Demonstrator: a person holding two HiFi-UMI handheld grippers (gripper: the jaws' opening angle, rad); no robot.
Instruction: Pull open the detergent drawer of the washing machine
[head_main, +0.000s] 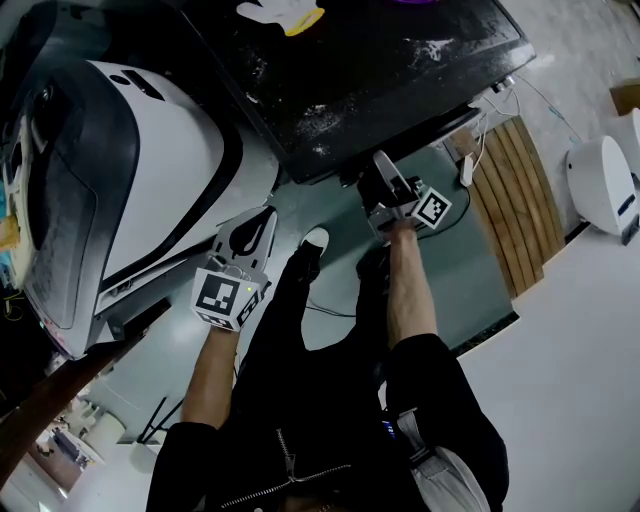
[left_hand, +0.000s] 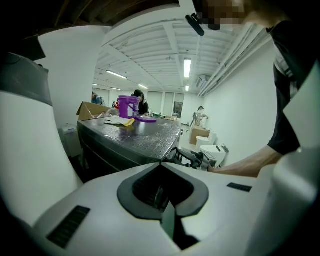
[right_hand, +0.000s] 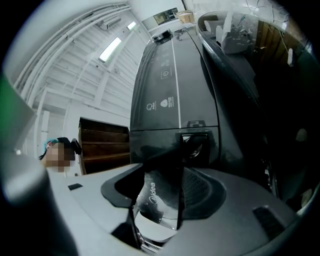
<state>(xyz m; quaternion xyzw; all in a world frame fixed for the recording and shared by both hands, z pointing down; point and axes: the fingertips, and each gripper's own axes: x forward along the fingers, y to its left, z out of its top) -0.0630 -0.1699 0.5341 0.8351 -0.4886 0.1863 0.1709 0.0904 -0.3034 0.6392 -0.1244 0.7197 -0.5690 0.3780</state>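
Now | right tongs (right_hand: 163, 169) clamp detergent drawer (right_hand: 155, 196) front, rest hidden | left tongs (left_hand: 161, 196) closed, empty

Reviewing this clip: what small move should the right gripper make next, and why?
Likely a short, straight pull of the right gripper back toward the person. Its jaws look clamped on the drawer front, which sits close against the dark washing machine, so the drawer seems not yet drawn out.

White walls (left_hand: 235, 115), ceiling strip lights (left_hand: 187, 67), grey-green floor (head_main: 450, 250).
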